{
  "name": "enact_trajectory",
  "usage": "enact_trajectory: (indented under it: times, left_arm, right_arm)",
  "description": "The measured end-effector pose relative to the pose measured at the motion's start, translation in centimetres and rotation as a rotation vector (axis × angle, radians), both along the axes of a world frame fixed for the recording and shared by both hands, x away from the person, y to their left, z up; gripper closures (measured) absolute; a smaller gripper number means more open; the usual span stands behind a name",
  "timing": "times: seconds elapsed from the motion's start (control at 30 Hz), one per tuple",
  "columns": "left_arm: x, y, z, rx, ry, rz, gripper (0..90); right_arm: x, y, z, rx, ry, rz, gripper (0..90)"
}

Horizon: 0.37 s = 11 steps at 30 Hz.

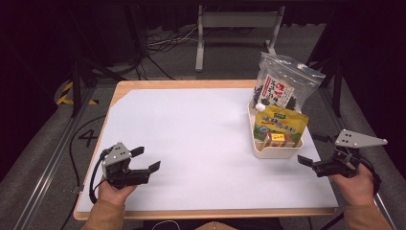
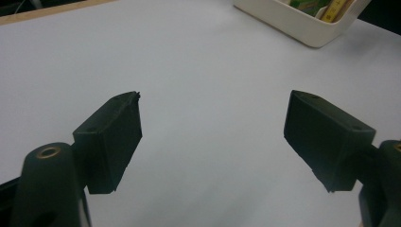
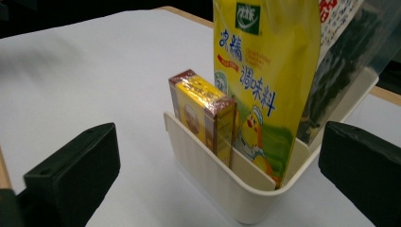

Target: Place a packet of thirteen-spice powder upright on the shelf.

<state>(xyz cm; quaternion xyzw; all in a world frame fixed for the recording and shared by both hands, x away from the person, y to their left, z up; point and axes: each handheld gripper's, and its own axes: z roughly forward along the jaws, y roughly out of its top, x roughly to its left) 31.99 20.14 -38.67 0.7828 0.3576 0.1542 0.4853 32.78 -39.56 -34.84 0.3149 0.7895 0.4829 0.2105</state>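
Note:
A cream tray stands at the right of the white table top. It holds a yellow pouch standing upright, a small yellow and brown box in front of it, and a clear bag of dark seaweed at the back. My right gripper is open just right of the tray's near end, with nothing between its jaws. In the right gripper view, the right gripper faces the tray, box and pouch close up. My left gripper hovers open and empty at the near left, and in its own view the left gripper looks over bare table.
The white sheet covers a wooden table whose edge shows at the front and back. A metal stand and cables lie on the floor beyond. The tray's corner appears far off in the left gripper view.

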Motion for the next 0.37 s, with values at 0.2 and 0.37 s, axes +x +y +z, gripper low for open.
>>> enact_trajectory:
  times: [0.2,0.37]
  left_arm:
    - [0.0,0.0,-0.2,0.009,-0.007,0.005,20.2]
    - [0.0,-0.1,-0.3,0.020,-0.012,0.004,20.0]
  right_arm:
    - [0.5,-0.1,-1.8,-0.016,0.044,-0.012,0.0]
    - [0.7,-0.1,-2.5,-0.037,0.069,-0.030,0.0]
